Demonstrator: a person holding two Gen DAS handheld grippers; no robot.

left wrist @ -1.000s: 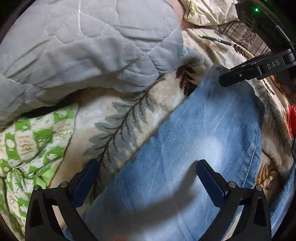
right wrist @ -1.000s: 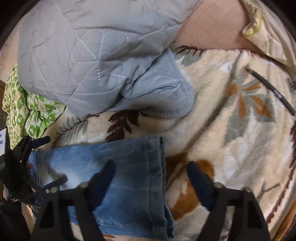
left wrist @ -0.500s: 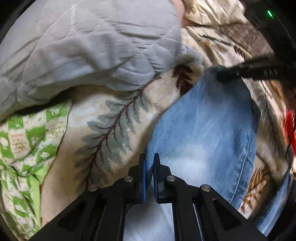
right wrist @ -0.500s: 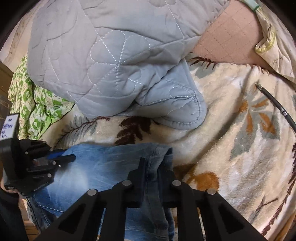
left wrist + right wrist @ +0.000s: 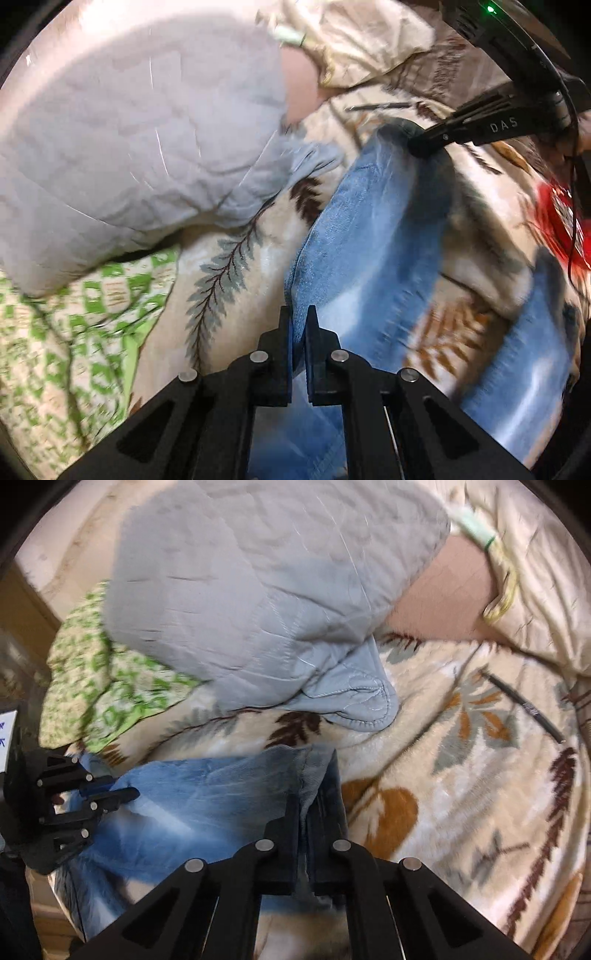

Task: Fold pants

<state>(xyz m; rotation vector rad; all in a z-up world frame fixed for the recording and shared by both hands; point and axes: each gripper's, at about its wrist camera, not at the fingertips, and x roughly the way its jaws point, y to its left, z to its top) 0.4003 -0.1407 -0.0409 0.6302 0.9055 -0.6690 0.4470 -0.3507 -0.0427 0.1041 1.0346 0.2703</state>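
Clamped now on the left: left gripper (image 5: pixel 298 325) shut on the long side edge of the jeans (image 5: pixel 373 236), denim pinched between the two black fingers and lifted off the leaf-print fleece blanket (image 5: pixel 236 266). Open a second ago, astride the flat leg; closed half a second ago; since then raised, with blur across the blanket and the denim below. Further left, green-patterned cloth (image 5: pixel 74 332) and grey quilted comforter (image 5: pixel 140 140), both untouched.

Across to the right: right gripper (image 5: pixel 302 805) likewise clenched, on the hem end of the same leg (image 5: pixel 207 797), cuff bunched up between the fingers. Also open a second ago, hovering over the cuff, then shut at the half-second mark. Seen from the left wrist camera as a dark tip biting the far hem. Farther right, a thin dark cable (image 5: pixel 524 705) lying on the blanket, well apart from the denim.

Meaning for the task, as a judgement: grasp phase finished at both points, lift under way, fold of the leg end over toward the rest of the garment likely next. Jeans lying across the blanket near the comforter's corner, held at one edge and at the hem, remainder sagging on the bed.
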